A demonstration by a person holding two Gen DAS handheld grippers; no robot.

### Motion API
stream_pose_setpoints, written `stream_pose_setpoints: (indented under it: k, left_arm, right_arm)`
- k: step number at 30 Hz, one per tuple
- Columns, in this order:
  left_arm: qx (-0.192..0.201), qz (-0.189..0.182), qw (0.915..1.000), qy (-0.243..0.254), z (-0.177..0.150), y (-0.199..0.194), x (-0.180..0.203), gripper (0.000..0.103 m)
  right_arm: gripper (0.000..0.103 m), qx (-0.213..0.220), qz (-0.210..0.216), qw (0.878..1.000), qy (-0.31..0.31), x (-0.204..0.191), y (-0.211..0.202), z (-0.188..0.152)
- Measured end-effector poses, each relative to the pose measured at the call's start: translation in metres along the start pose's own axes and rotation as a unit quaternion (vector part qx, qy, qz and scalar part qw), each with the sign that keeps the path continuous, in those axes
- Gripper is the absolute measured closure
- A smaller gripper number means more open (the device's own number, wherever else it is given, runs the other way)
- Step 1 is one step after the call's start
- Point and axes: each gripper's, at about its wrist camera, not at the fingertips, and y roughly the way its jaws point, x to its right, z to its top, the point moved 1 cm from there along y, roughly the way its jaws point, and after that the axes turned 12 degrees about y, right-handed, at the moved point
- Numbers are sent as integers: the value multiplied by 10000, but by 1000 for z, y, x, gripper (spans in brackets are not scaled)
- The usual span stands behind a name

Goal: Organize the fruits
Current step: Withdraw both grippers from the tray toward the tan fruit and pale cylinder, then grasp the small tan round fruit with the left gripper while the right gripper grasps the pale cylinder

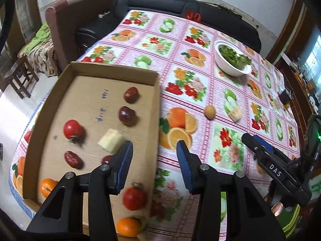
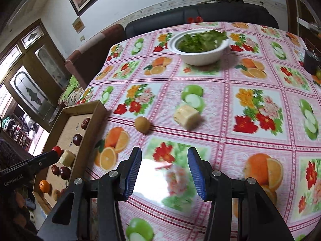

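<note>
A shallow cardboard box (image 1: 112,68) lies on the left of the table. It holds two tomatoes (image 1: 72,129), several red dates (image 1: 126,115), a pale cut chunk (image 1: 111,140) and two oranges (image 1: 128,226). On the cloth lie a small brown round fruit (image 2: 142,124) and a second pale chunk (image 2: 187,116). My left gripper (image 1: 154,143) hangs open and empty over the box's right wall. Open as well, my right gripper (image 2: 165,150) is above bare cloth, short of the brown fruit and the chunk, with nothing between its fingers.
A white bowl (image 2: 200,58) of green leaves stands at the far middle of the table. A dark sofa (image 1: 160,2) runs behind the far edge and a brown armchair (image 1: 66,26) is at the left. A dark object (image 2: 311,64) sits at the far right.
</note>
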Motion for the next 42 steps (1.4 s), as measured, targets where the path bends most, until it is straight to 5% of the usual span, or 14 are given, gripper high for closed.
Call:
stream_pose_setpoints:
  k: [20, 30, 41, 42]
  left_arm:
    - [-208, -577, 9975, 352, 19, 44, 62, 60]
    - [-446, -422, 9976, 323, 49, 94, 76, 60]
    - [-368, -151, 9978, 536, 67, 123, 99, 60]
    - [-350, -138, 9977, 563, 66, 123, 100, 67]
  right_arm:
    - [53, 7, -91, 9998, -172, 14, 31, 22]
    - [61, 58, -136, 9989, -453, 16, 67, 49]
    - [62, 432, 143, 9987, 220, 55, 1, 46]
    - [62, 446, 169, 9986, 228, 56, -4, 45]
